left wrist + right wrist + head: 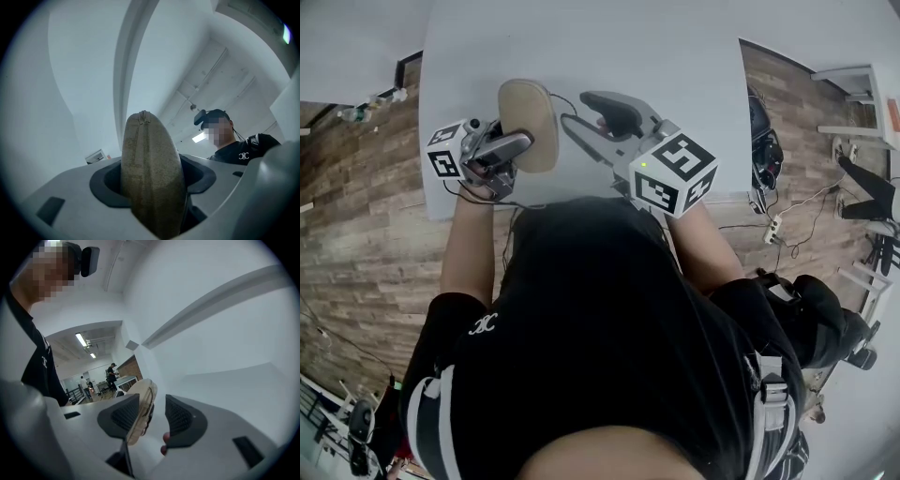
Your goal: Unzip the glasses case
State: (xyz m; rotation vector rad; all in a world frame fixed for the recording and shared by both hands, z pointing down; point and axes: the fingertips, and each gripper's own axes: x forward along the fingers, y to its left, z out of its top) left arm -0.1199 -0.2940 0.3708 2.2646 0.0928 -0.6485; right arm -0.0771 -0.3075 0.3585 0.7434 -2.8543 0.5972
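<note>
1. Tan oval fabric glasses case [530, 122] up off table at 11 o'clock, clamped end-on in left gripper [517, 148]. Could twist or slip out if zip tugged hard.
2. Right gripper [602, 111] jaws apart, case's zip edge between pads, not pinched. Might shut on fabric & miss the pull.
3. Pale grey table [581, 47] at 12 o'clock. Wood-look floor [356, 234] at 9 & 3, w/ white power strip [773, 228] at 3.

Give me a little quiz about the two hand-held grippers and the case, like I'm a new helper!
1. True or false: the left hand-held gripper is clamped on the glasses case.
2. Which one has its jaws apart? A: the left one. B: the right hand-held gripper.
3. Fill in: the case is ___ coloured.
Key: 1 true; 2 B; 3 tan.
</note>
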